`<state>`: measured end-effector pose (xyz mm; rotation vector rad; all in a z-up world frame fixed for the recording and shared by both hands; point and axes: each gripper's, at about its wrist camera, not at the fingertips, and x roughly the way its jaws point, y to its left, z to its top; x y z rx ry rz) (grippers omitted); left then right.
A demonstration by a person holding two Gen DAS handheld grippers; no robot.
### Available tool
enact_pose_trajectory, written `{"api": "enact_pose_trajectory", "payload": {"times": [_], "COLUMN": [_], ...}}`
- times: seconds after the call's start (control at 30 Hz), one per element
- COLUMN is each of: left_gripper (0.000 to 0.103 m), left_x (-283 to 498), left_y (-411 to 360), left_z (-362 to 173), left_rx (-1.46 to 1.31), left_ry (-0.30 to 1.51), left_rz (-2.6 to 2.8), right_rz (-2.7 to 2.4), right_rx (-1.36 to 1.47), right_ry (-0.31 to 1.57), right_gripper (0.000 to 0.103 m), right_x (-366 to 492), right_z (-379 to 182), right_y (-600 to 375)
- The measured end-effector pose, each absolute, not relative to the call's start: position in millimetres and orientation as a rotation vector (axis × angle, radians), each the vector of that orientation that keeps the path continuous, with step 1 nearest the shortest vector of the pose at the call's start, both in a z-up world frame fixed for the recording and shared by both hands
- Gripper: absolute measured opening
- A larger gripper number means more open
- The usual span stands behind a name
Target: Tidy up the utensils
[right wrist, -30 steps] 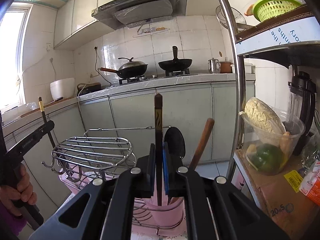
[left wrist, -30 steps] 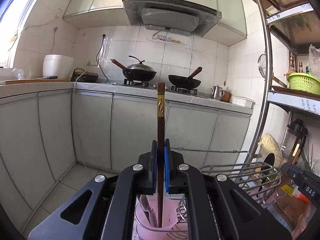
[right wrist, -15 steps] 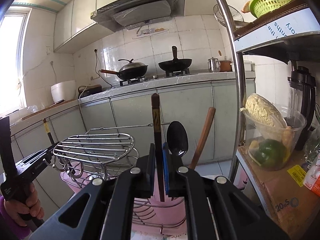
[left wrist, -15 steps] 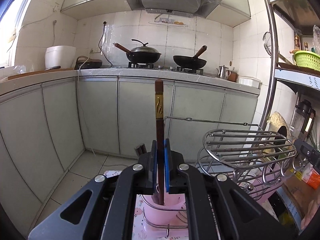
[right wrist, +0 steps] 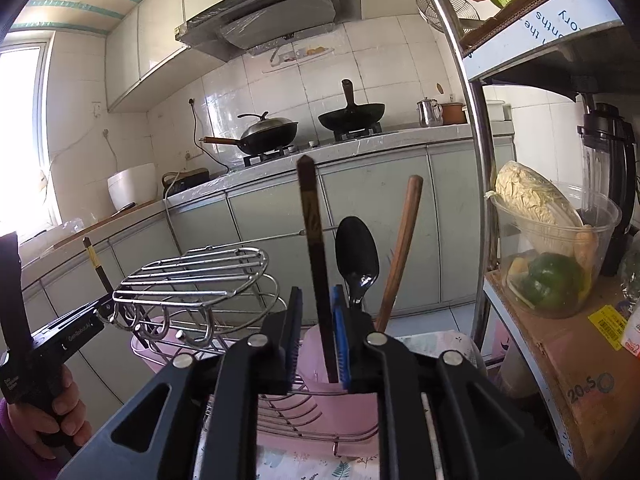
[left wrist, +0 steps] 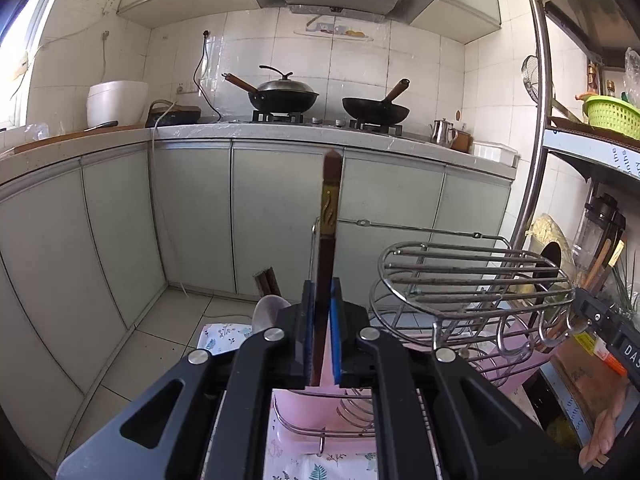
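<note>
My left gripper is shut on a dark brown chopstick with a gold band. It holds it upright above a pink holder cup in the wire rack. My right gripper has its jaws parted. A second dark chopstick stands between them, leaning against the right blue pad, its lower end inside the pink cup. A black spoon and a wooden handle stand in that same cup. The left gripper also shows at the left of the right wrist view.
A metal wire rack with hooks sits between the two grippers on a pink tray. A steel shelf post and a shelf with a bowl of vegetables stand to the right. Cabinets and a stove line the back.
My right gripper has opened around its chopstick, which now rests tilted in the pink cup. My left gripper has shifted left and lower with its chopstick held.
</note>
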<state>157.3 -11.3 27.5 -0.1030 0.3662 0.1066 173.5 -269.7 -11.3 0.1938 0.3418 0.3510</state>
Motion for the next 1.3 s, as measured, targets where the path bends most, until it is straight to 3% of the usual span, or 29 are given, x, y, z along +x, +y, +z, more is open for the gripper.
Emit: {"api": "enact_pose_trajectory", "payload": {"times": [0.2,0.33,0.77,1.3], "left_gripper": [0.021,0.022,0.022,0.022], "left_x": [148.5,143.2,109.9,95.7], "left_y": [-11.8,-11.1,-8.0,-19.4], "left_z": [24.6,24.6,15.3,-43.0], "left_rx": [-0.102,-0.113,-0.129,-0.132], "left_ry": [0.376,0.379,0.418,0.735], "left_rz": [0.103,0.102,0.096,-0.048], "right_rz": [0.349,0.356,0.386,0.460], "right_rx": [0.204,0.216,0.226,0.132], "right_ry": [0.355,0.361,0.459,0.771], "right_gripper": [0.027,0.034,0.035,0.035], "right_x": [167.1,158.9,131.3,111.9], "right_z": [-15.9,-19.0,-46.2,-103.4], "right_y": [-274.7,-277.0,-276.0,-236.0]}}
